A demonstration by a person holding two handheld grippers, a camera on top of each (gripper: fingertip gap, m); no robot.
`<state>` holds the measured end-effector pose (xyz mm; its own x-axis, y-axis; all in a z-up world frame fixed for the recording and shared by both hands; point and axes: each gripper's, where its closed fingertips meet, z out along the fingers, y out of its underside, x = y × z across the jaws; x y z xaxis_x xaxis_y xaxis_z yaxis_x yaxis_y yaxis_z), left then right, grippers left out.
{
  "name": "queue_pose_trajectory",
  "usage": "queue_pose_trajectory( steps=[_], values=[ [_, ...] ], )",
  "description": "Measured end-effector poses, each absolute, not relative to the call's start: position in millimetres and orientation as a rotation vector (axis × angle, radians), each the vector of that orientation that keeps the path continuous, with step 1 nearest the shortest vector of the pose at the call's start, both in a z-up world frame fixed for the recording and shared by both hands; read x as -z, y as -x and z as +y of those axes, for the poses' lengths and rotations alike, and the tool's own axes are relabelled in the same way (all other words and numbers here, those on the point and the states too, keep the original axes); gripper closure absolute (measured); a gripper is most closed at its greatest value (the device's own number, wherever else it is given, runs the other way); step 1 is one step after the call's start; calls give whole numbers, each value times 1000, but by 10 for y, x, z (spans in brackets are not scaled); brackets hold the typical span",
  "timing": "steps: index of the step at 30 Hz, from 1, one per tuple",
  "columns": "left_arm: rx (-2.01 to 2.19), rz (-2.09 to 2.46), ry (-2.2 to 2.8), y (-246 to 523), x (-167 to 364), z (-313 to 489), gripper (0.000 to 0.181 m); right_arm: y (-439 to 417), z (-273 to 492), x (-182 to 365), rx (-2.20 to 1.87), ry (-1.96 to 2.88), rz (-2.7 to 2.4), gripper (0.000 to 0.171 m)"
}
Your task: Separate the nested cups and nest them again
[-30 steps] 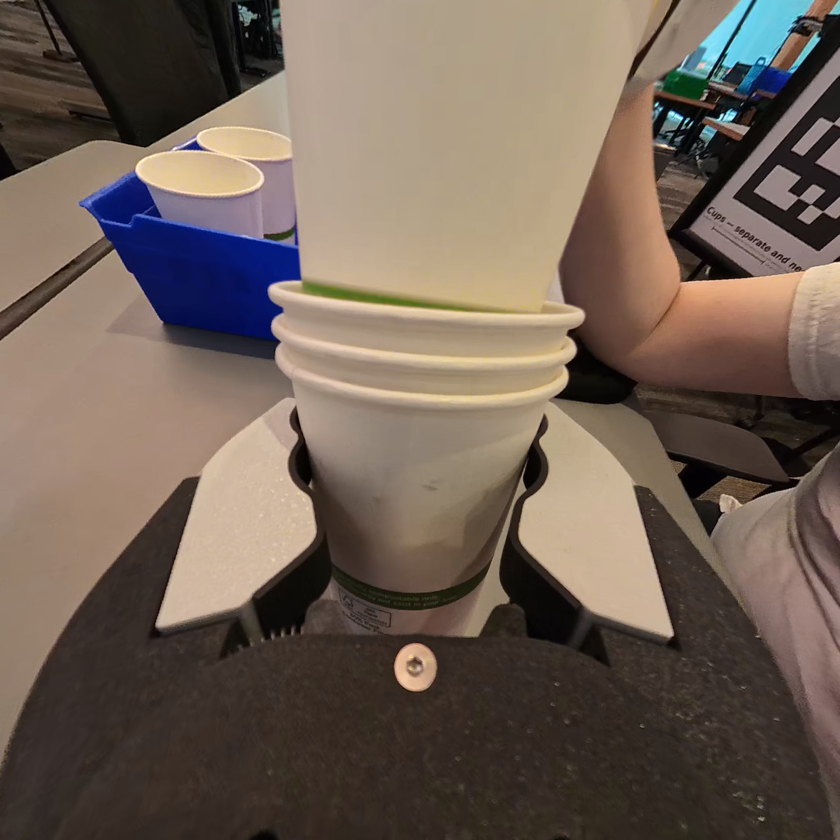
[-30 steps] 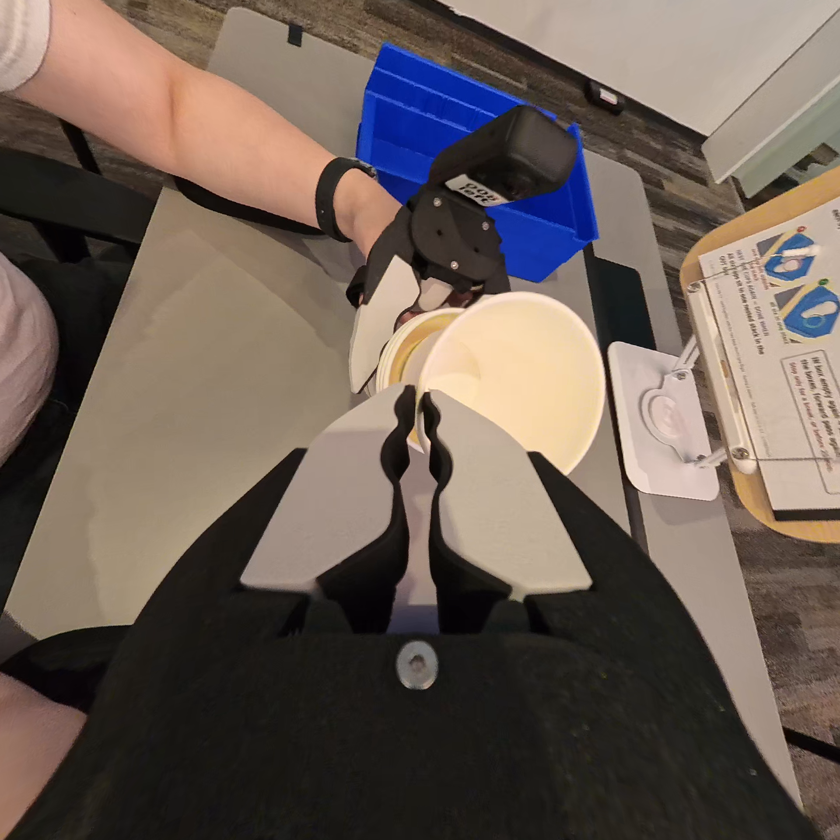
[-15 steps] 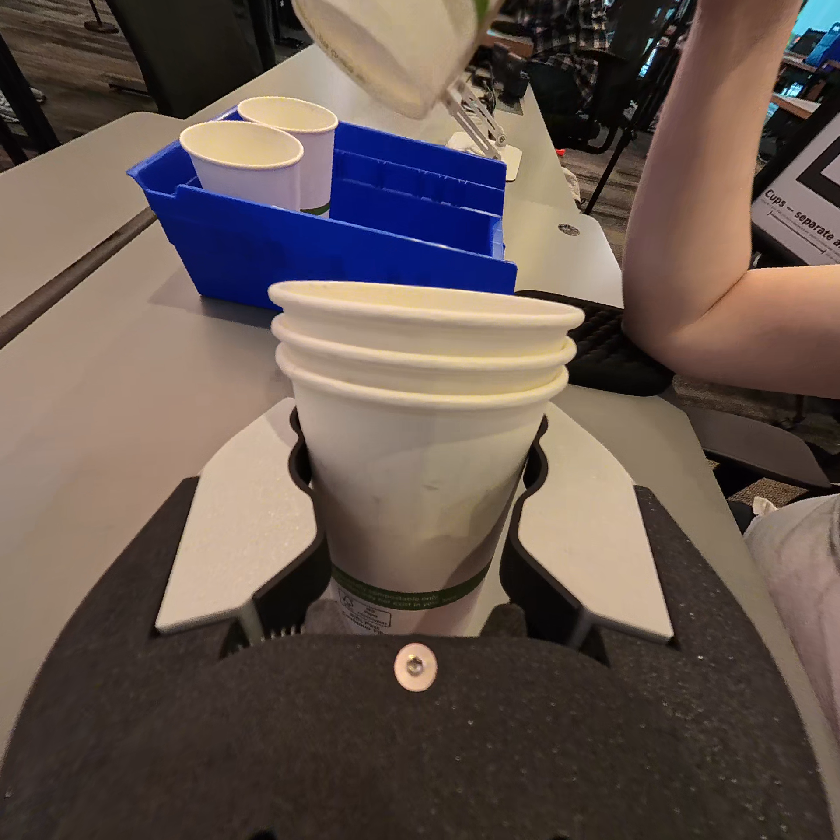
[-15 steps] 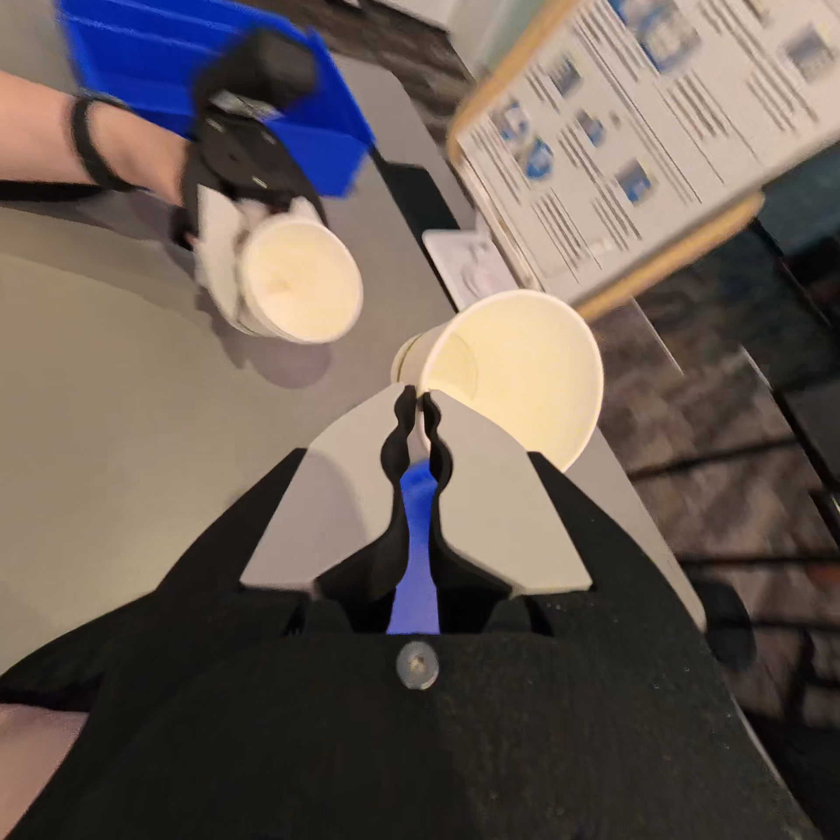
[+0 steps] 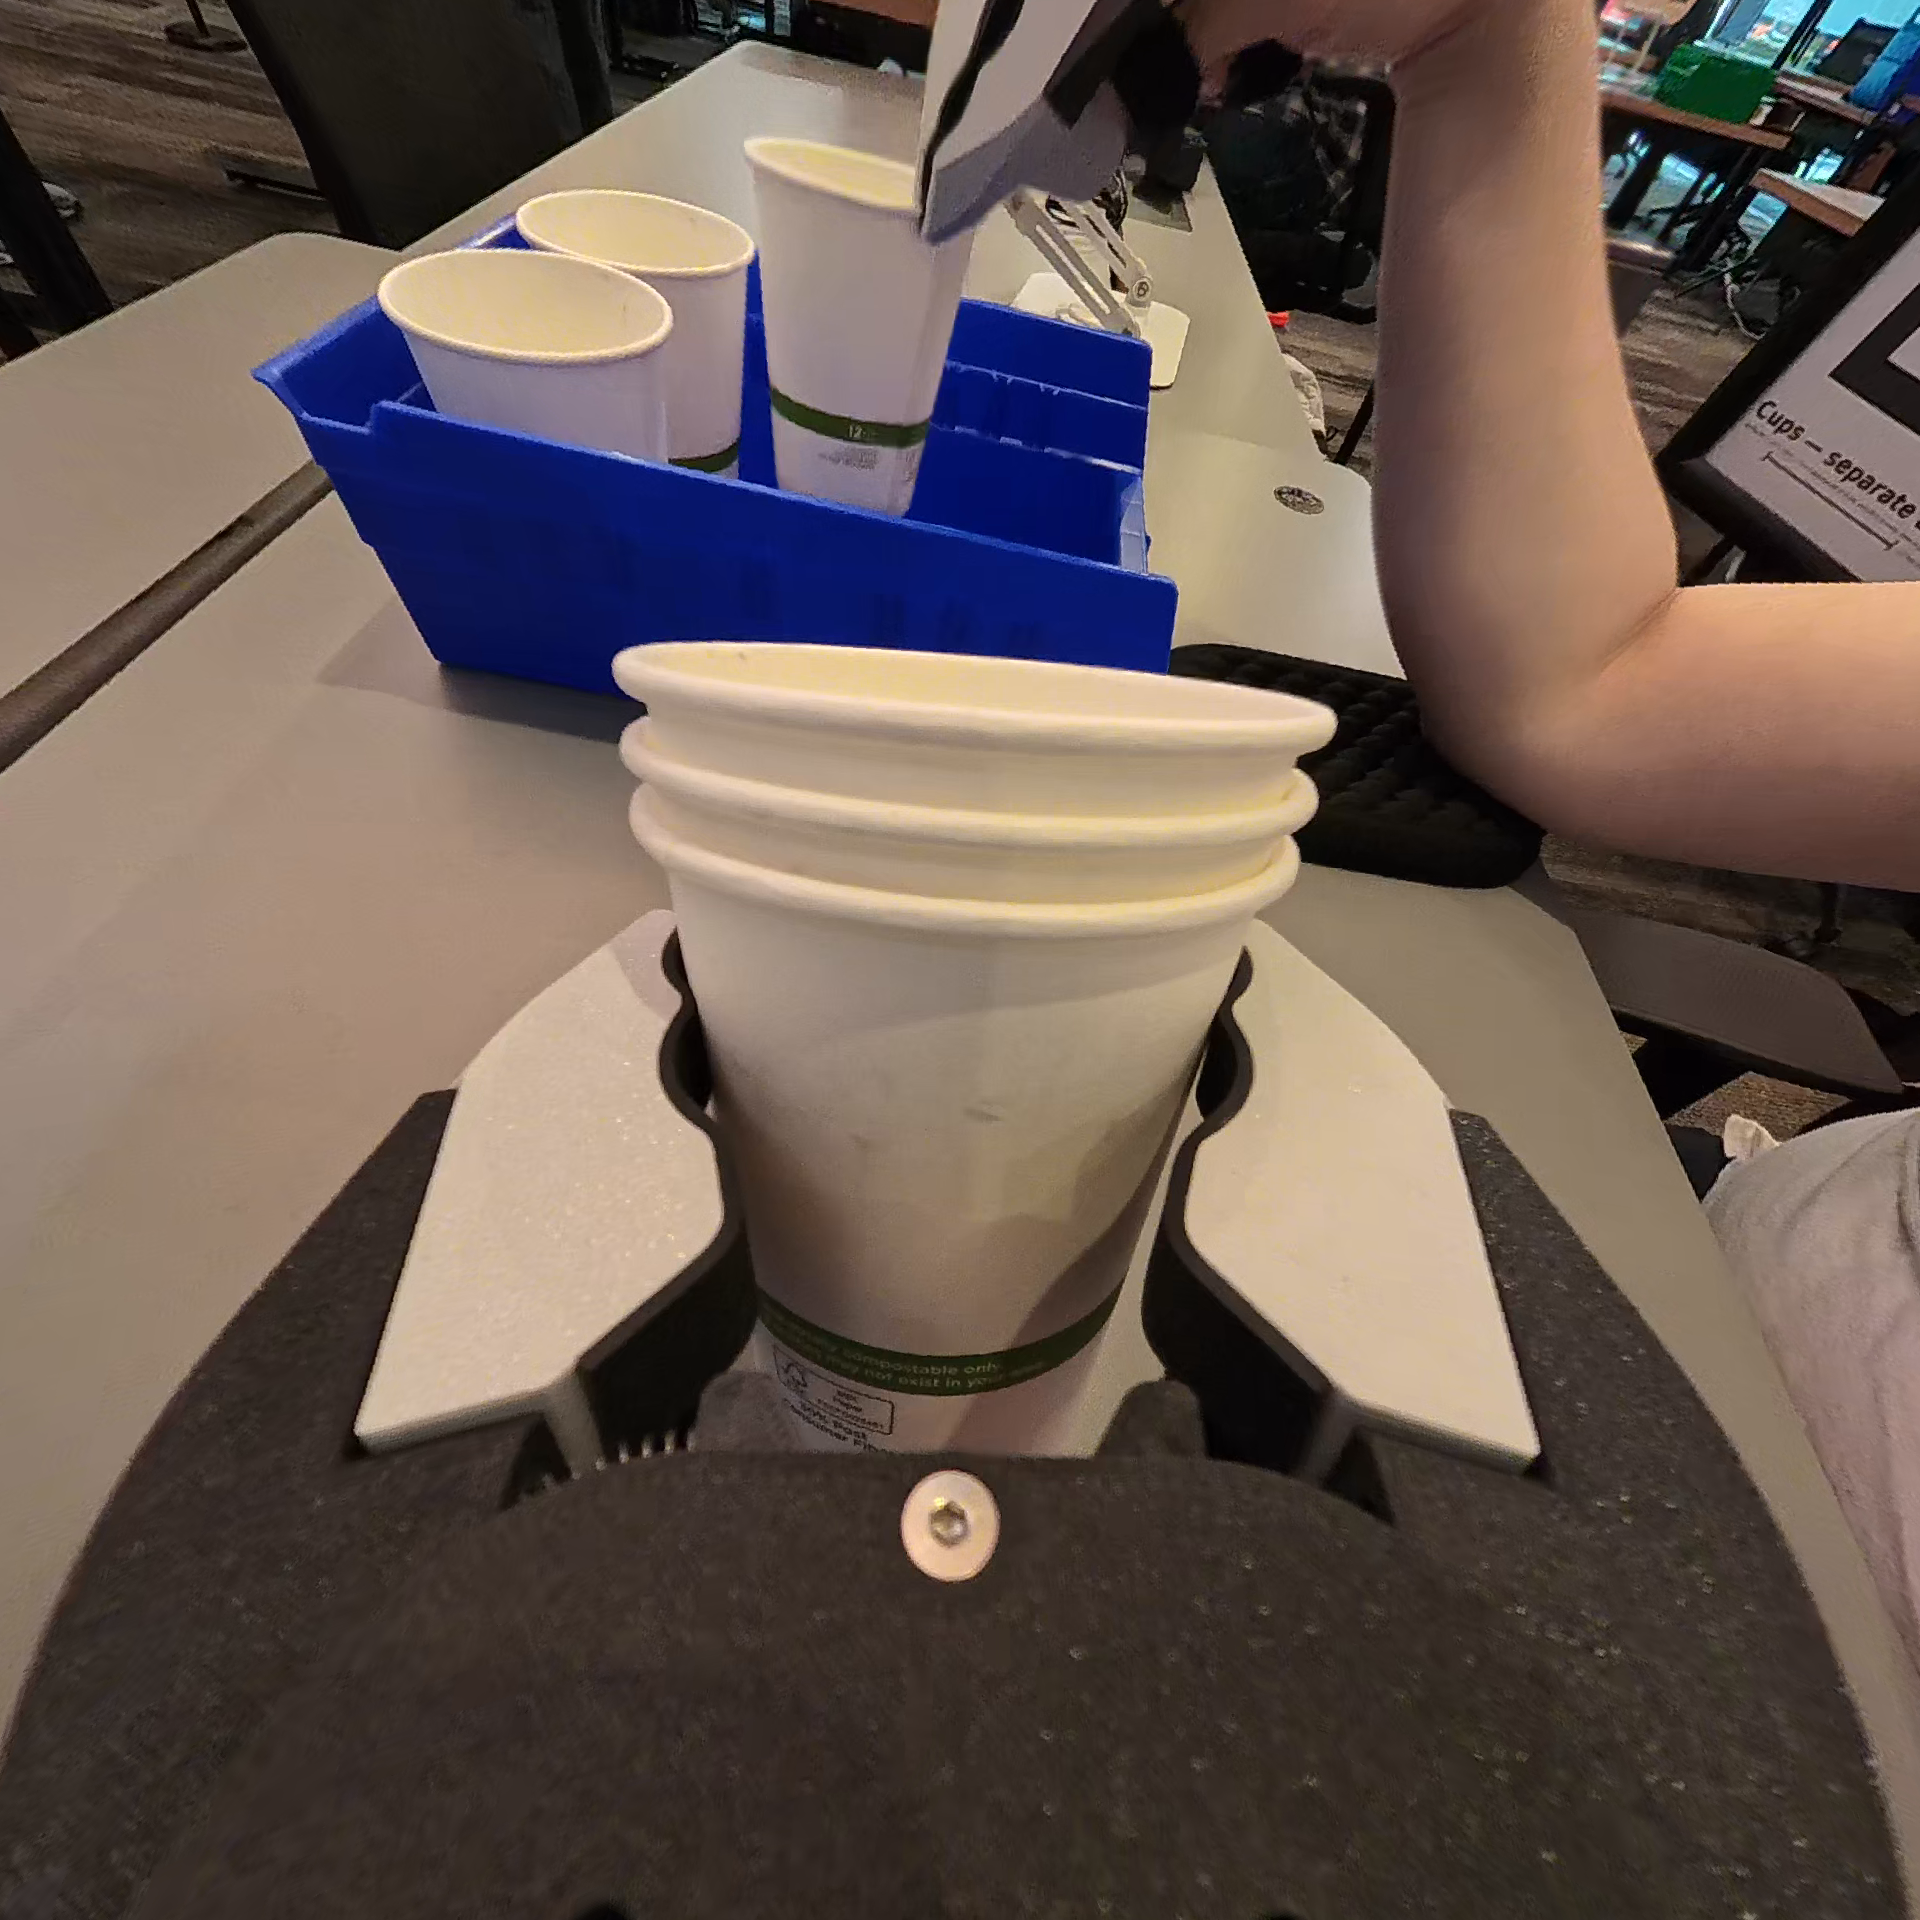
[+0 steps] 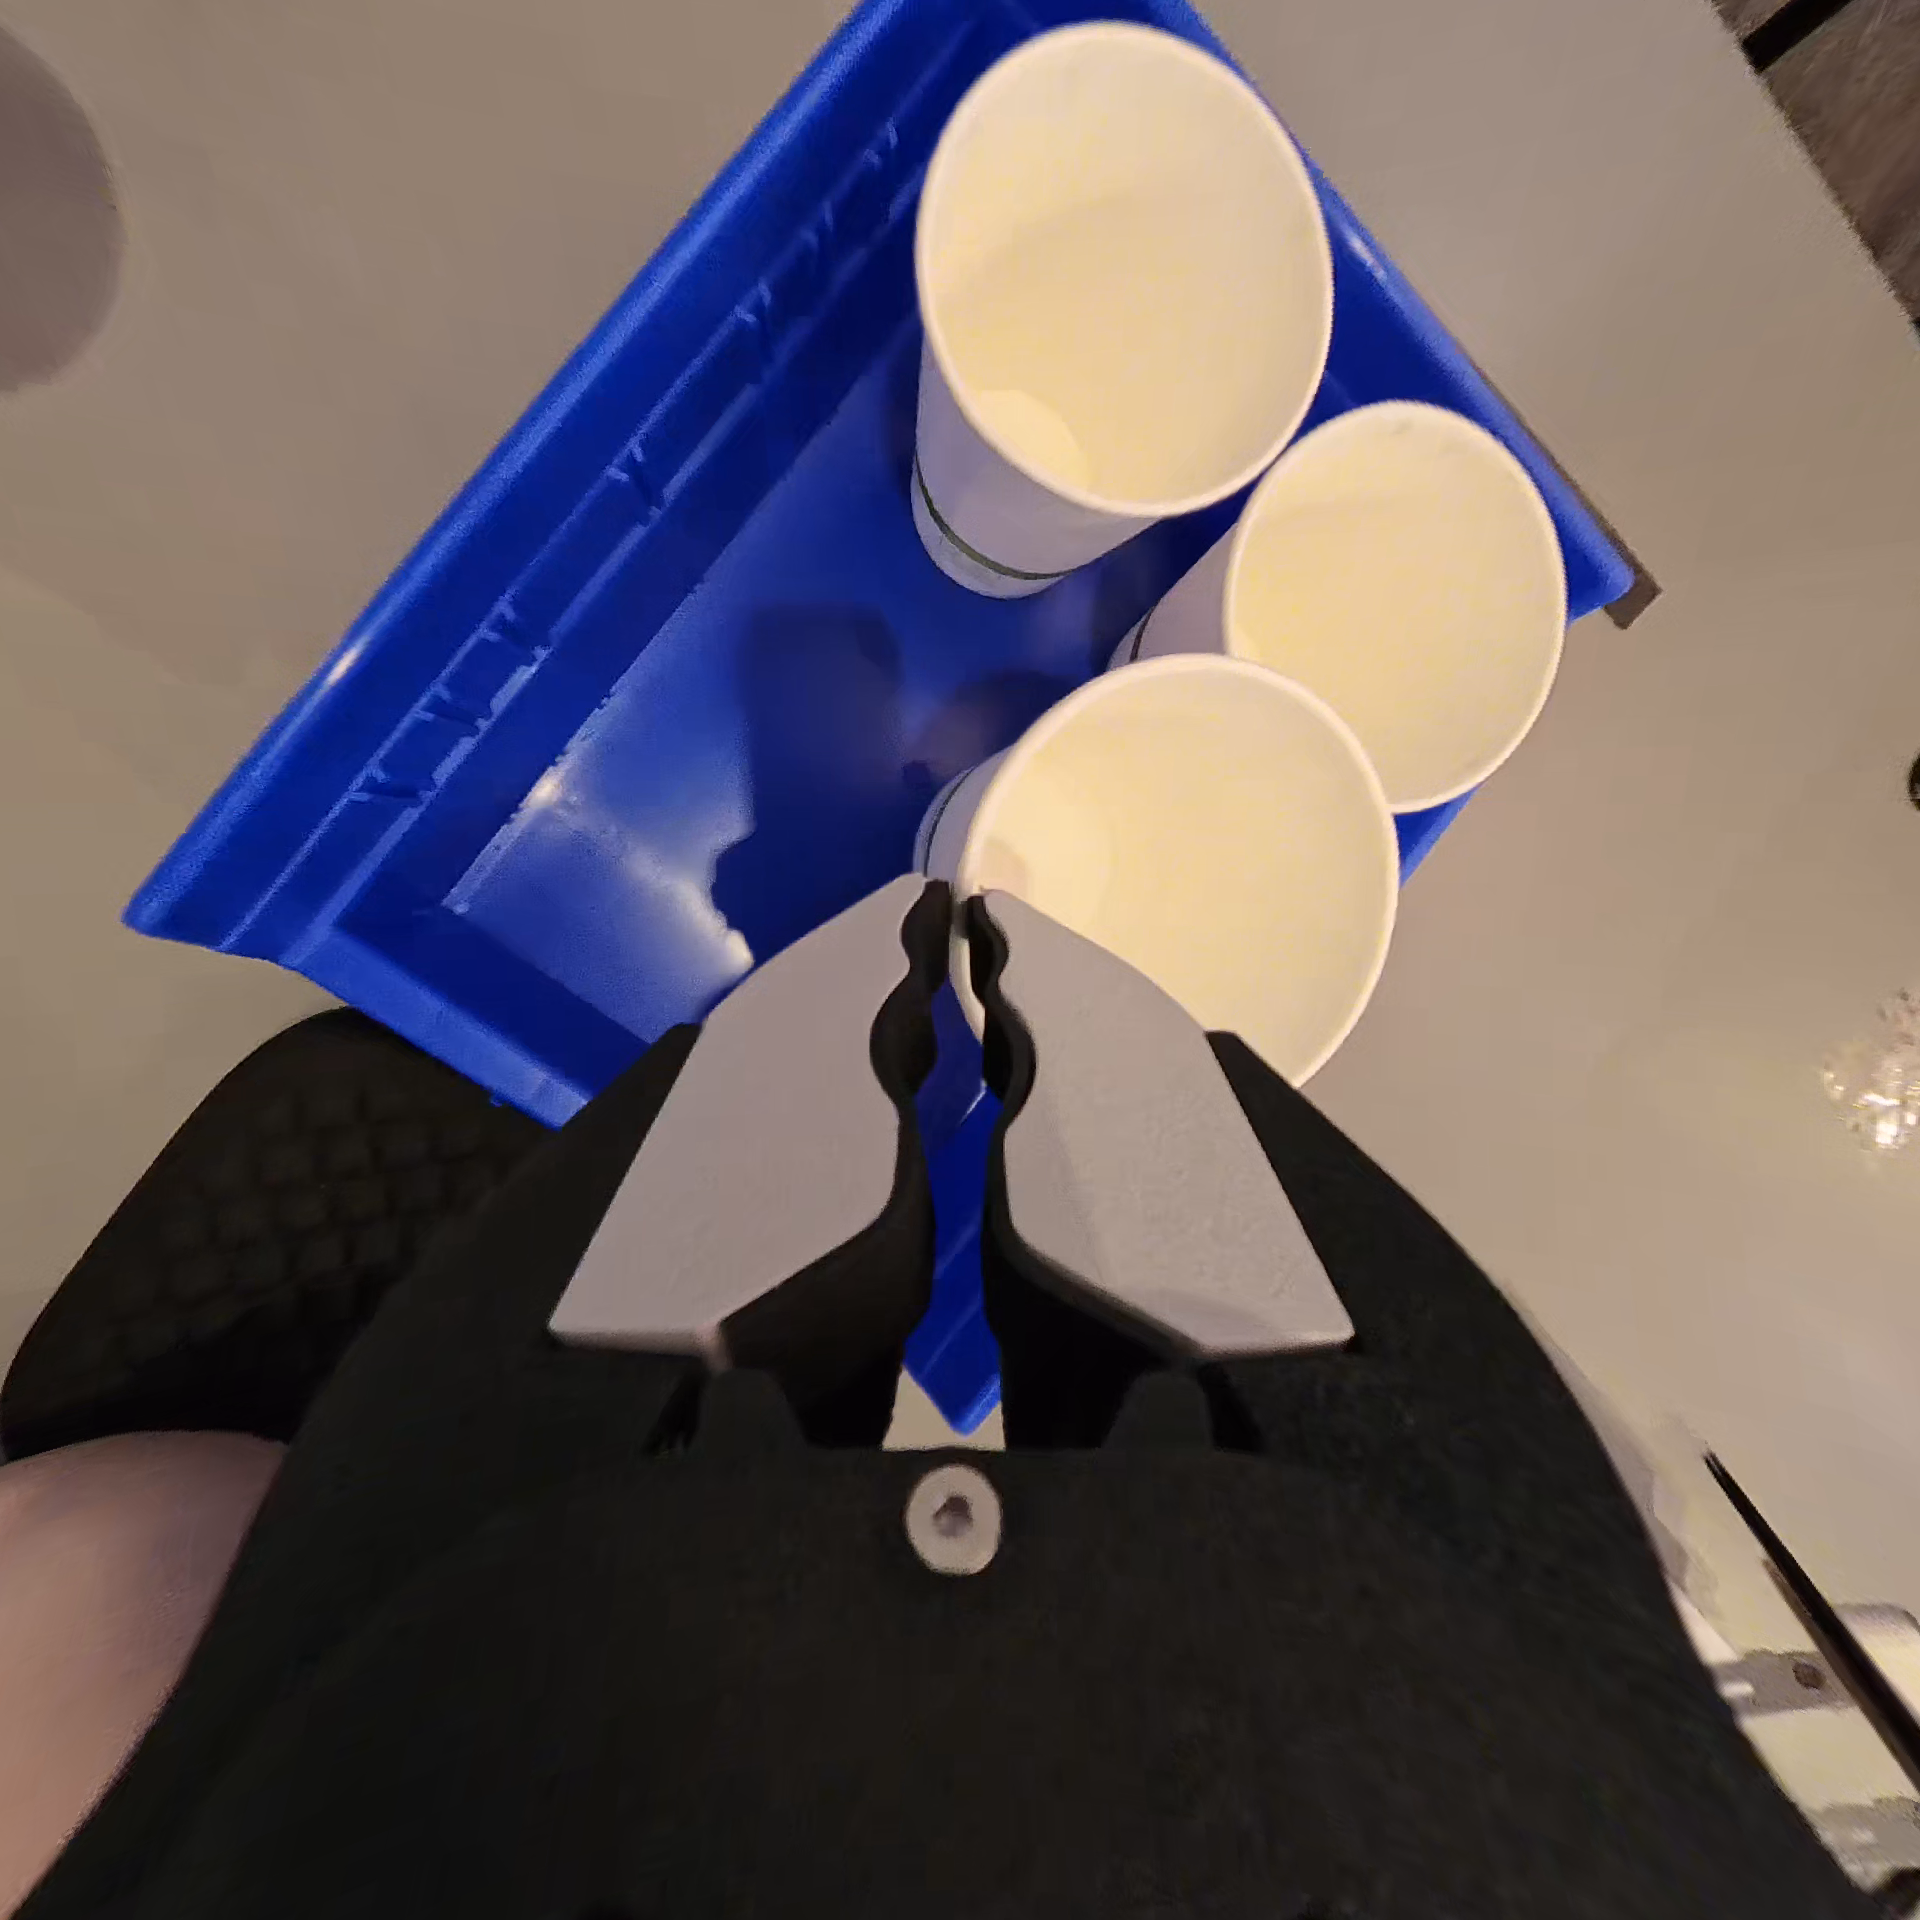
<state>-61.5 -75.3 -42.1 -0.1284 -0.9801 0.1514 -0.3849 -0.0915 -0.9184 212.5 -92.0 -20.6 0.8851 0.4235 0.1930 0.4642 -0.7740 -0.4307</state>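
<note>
My left gripper [image 5: 956, 977] is shut on the lowest cup of a stack of three nested white paper cups [image 5: 956, 1091], held upright over the grey table [image 5: 260, 883]. My right gripper [image 6: 951, 904] is shut on the rim of a single white cup [image 6: 1174, 862], held upright inside the blue bin [image 6: 582, 644]. I cannot tell whether its base touches the bin floor. Two more white cups [image 6: 1122, 281] [image 6: 1392, 603] stand in the bin beside it. The left wrist view shows the right gripper [image 5: 940, 208] holding that cup [image 5: 852, 332] next to the two cups [image 5: 530, 343] in the bin [image 5: 727, 582].
A black padded mat [image 5: 1351, 769] lies right of the bin with the person's forearm [image 5: 1538, 644] resting on it. A white stand base [image 5: 1101, 312] sits behind the bin. A sign board [image 5: 1829, 436] stands at the right edge.
My right gripper has pulled the top cup out of the stack, carried it away and lowered it into the blue bin beside the two cups. My left gripper and its stack have stayed put.
</note>
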Motion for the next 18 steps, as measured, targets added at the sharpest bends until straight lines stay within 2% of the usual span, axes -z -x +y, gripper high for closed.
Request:
queue_pose_trajectory(
  steps=[18],
  values=[
    [1213, 1567, 1512, 605, 434, -774, 87, -2268, -965, 585, 86, 2690, -741, 167]
  ],
)
